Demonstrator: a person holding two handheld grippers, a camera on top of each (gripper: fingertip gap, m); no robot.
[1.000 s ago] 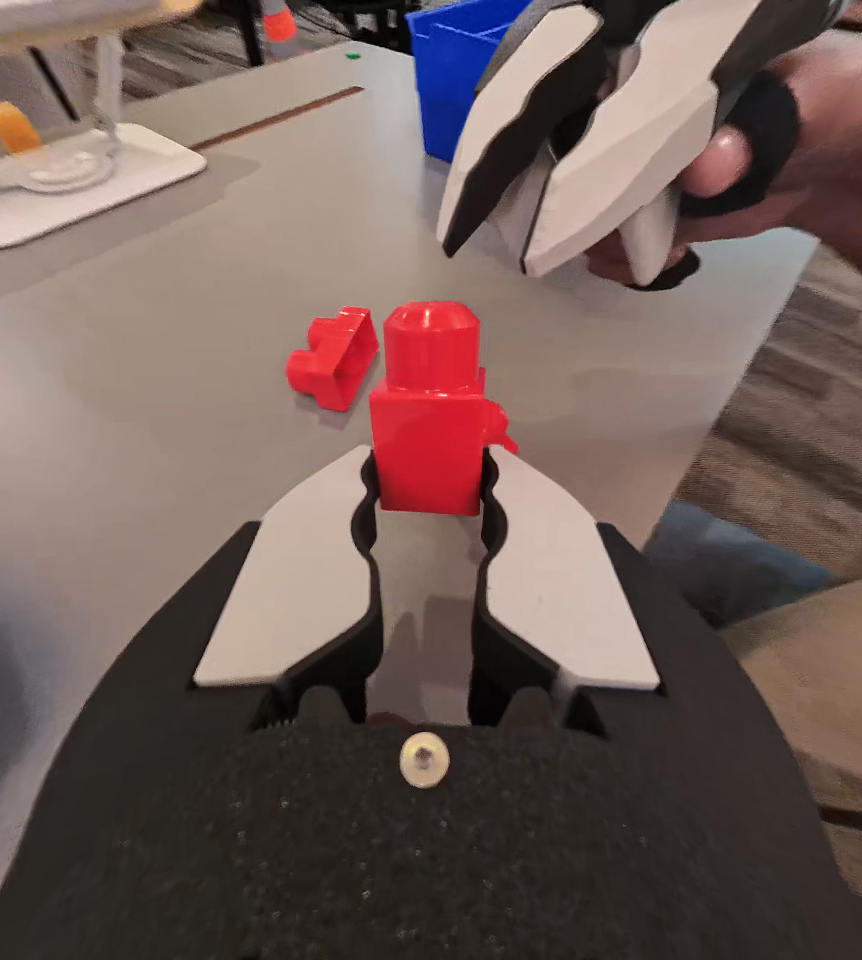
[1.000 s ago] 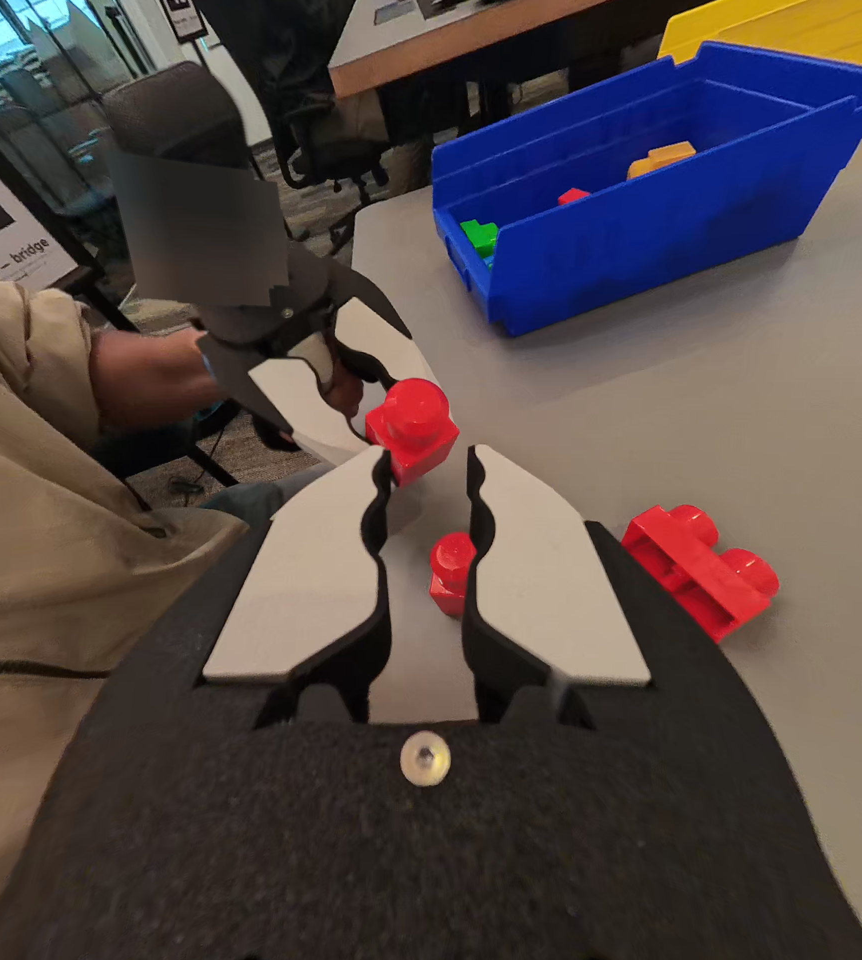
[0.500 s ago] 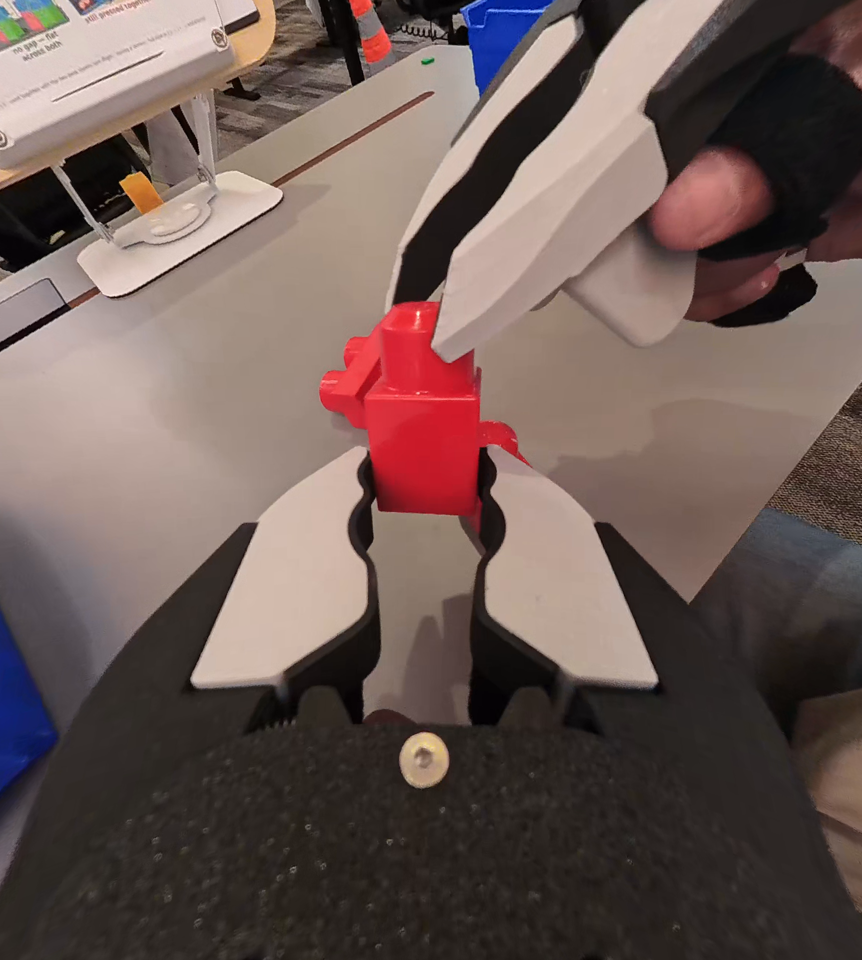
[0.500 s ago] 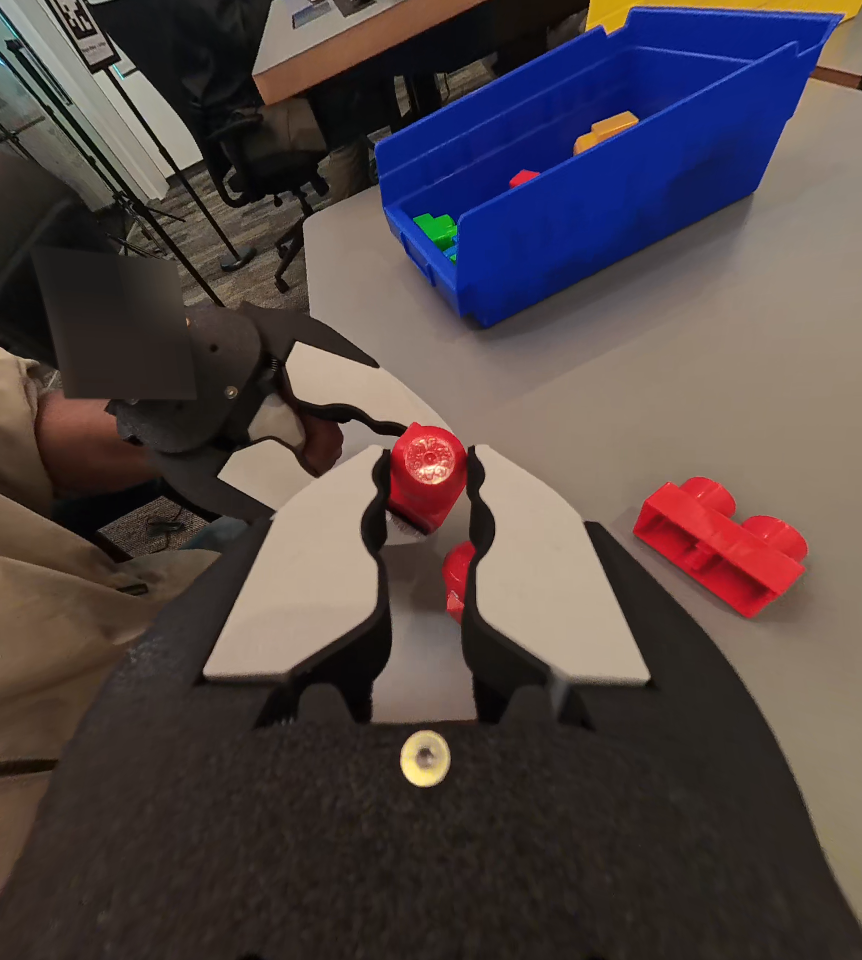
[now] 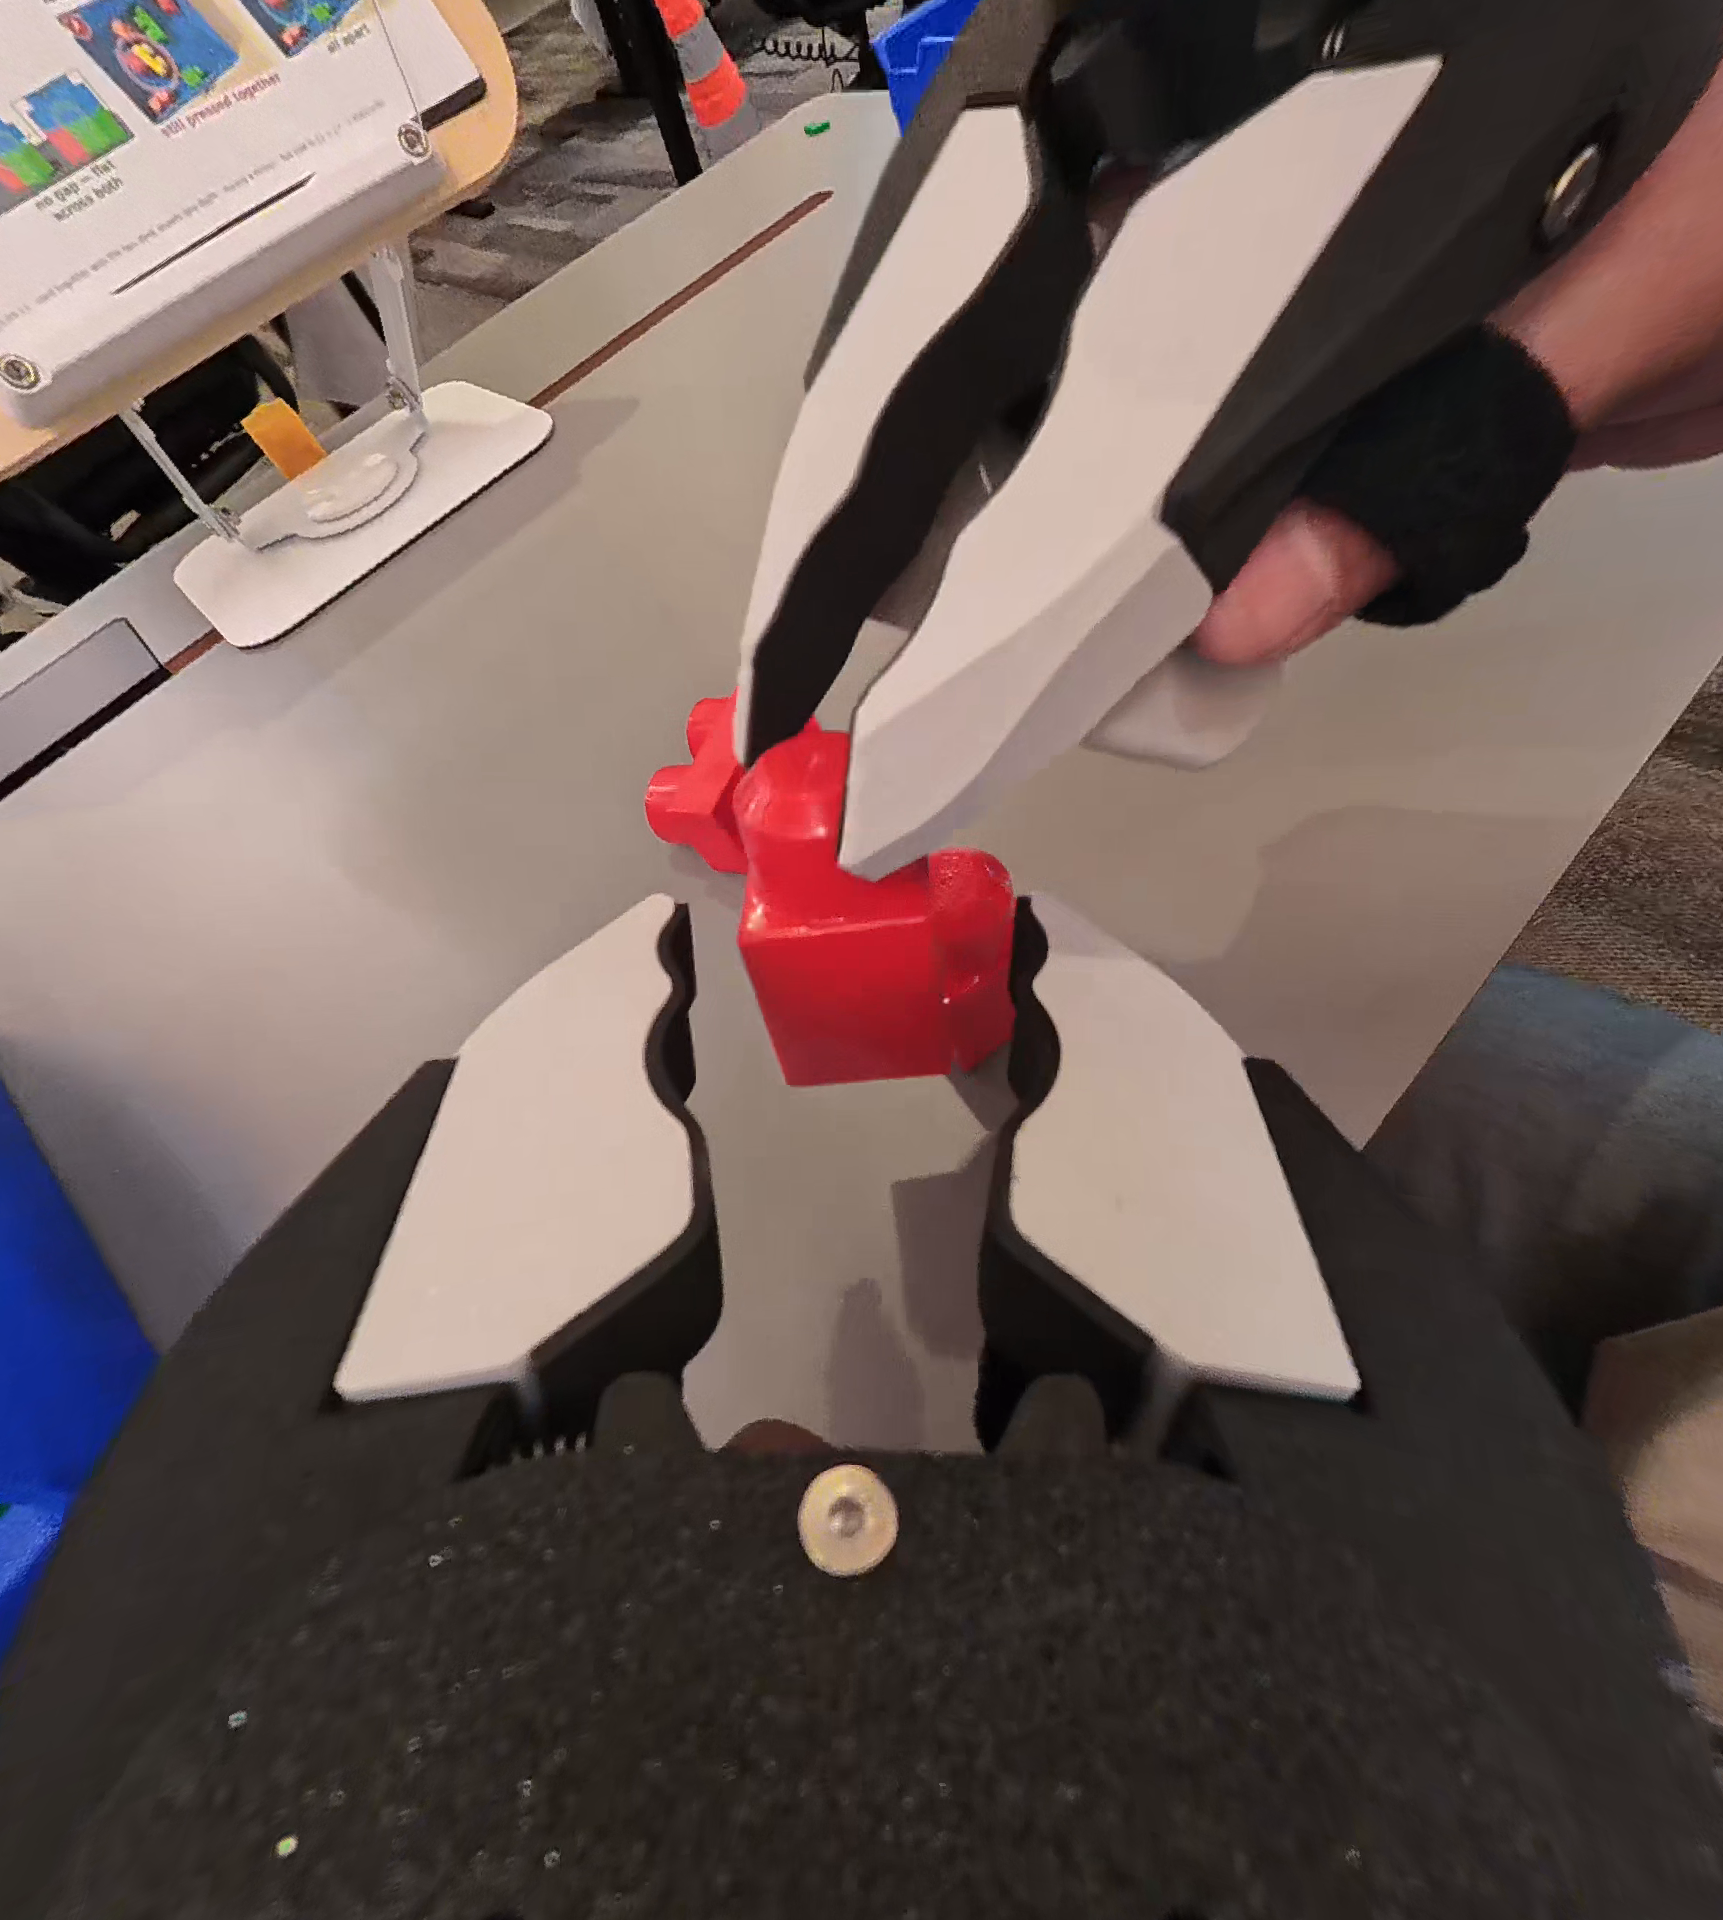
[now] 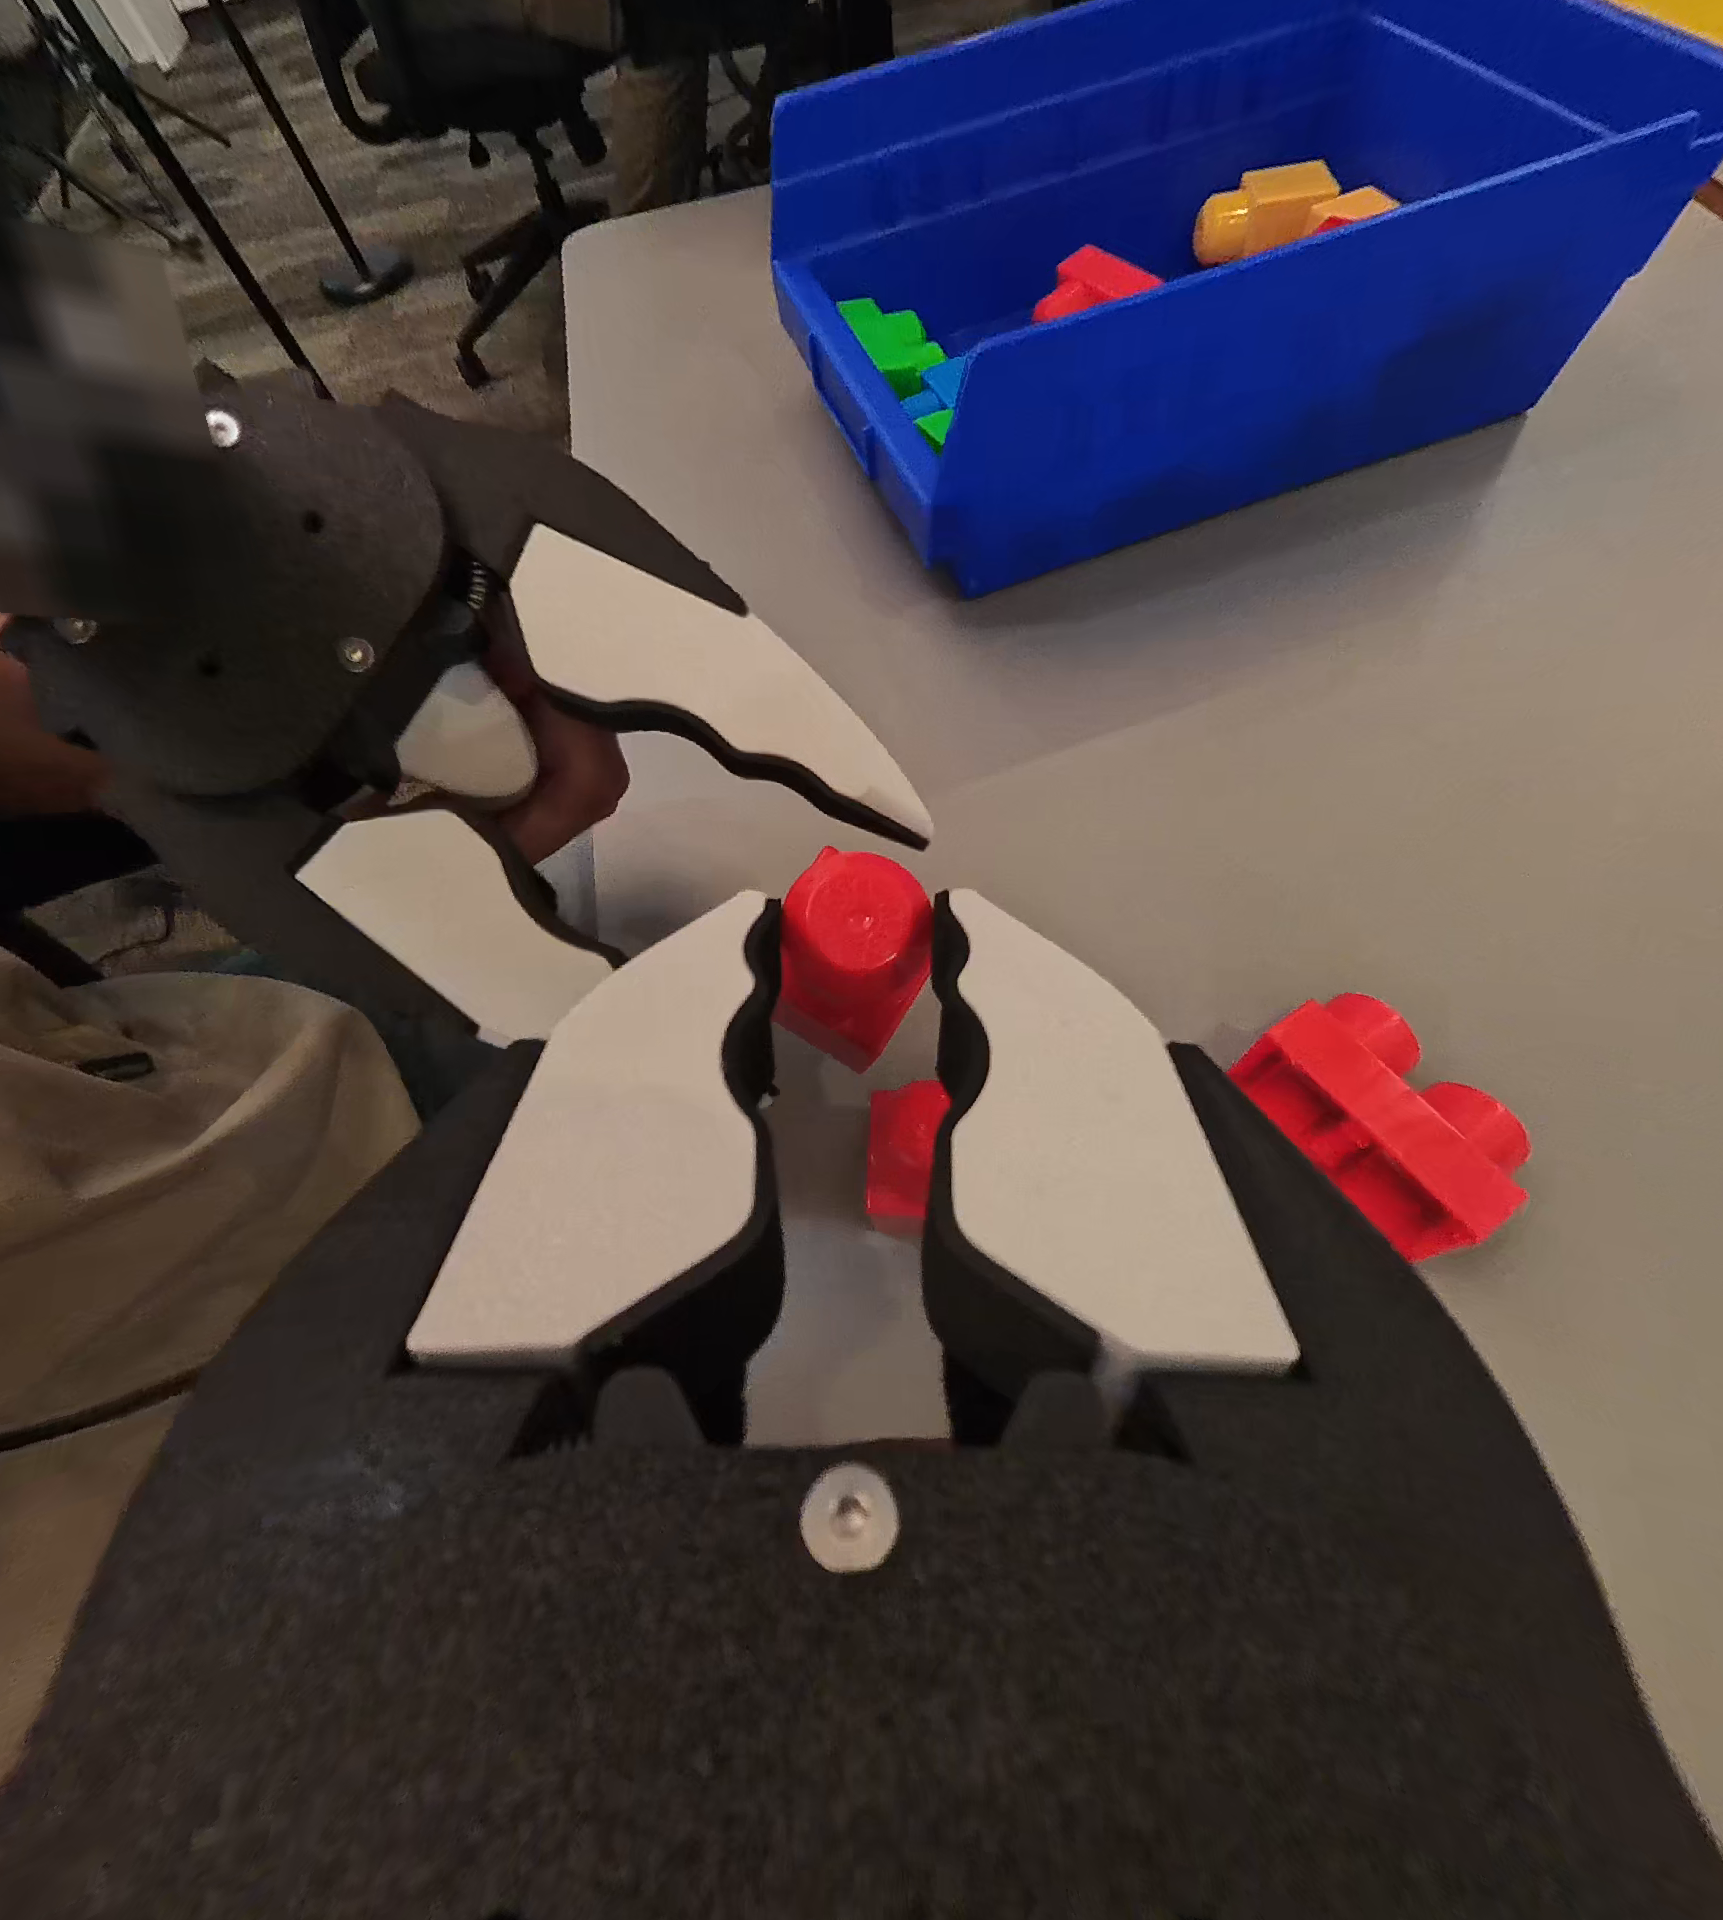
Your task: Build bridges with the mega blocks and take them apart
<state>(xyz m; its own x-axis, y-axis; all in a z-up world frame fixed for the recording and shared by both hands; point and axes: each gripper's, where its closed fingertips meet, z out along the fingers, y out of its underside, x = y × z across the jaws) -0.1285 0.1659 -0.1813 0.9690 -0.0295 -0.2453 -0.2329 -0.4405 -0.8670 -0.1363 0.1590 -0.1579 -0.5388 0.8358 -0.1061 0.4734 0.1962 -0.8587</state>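
Two grippers, right gripper (image 6: 855,914) pinching red block (image 6: 852,961), left gripper (image 5: 852,920) spread wide.

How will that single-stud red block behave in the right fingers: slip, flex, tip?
The single-stud red block looks like glossy moulded plastic, so probably stiff and light. The right gripper pinches only its round stud, so it may swivel or slip. In the left wrist view it hangs tilted, which hints at a loose hold.

In the right wrist view, bare bench (image 6: 1356,790) fills the middle right; a blue bin (image 6: 1252,416) blocks the upper right, and a two-stud red block (image 6: 1376,1132) lies at right centre.
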